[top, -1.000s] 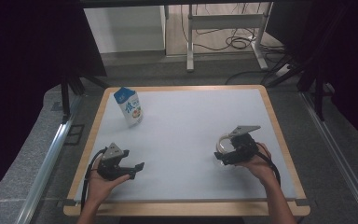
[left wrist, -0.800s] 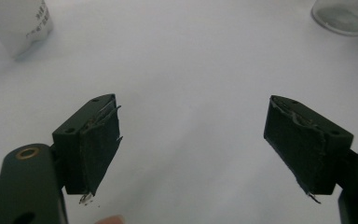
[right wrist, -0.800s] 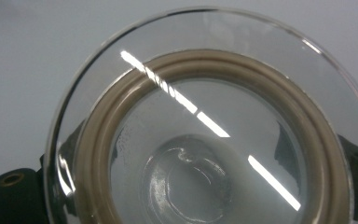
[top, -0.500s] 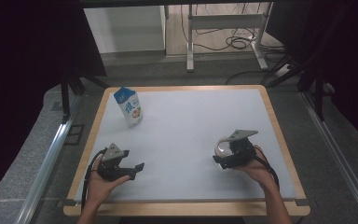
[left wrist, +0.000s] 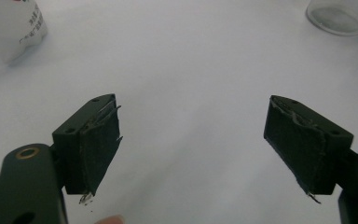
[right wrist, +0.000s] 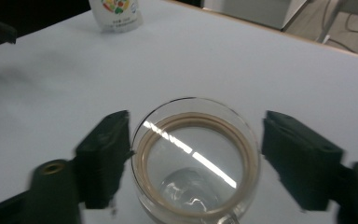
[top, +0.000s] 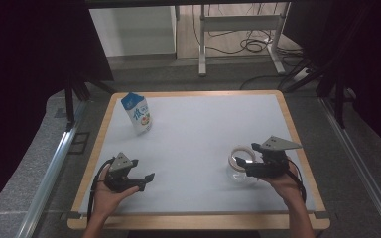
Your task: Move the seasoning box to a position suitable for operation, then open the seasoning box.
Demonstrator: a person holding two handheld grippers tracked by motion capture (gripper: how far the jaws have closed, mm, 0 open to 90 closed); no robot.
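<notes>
R gripper (top: 241, 166) sits front-right on the table (top: 203, 124), held by the person's R hand (top: 283, 181). Glass (top: 240, 168) is betw its jaws, upright on the white top, mouth up, near the R edge. R gripper view: glass (right wrist: 198, 158) is centred betw the two black pads; L pad (right wrist: 107, 156) touches or nearly touches the rim, R pad (right wrist: 298, 156) stands just off it w/ a thin gap. Jaws have just been closing w/ the glass between them, not clamped yet on both sides. Glass looks empty, brownish ring inside the rim, light glare across the bottom.

L gripper (top: 141, 179) is front-left, in the person's L hand (top: 110, 191), jaws pointing right toward the table centre. L gripper view: jaws wide apart, nothing betw them, bare white top under them (left wrist: 191, 140). Pad tape is frayed at the edges on both pads. Glass (left wrist: 338, 16) shows top-right there, well apart from that gripper.

Carton (top: 139, 114) stands upright back-left, blue top, white body w/ fruit print, near the L edge. Well apart from both grippers and from the glass. It also shows top-left in L gripper view (left wrist: 14, 28) and top in R gripper view (right wrist: 115, 13).

Table has a wood rim round a white sheet. Grey plate on top of each gripper, cables trail back along the forearms.
</notes>
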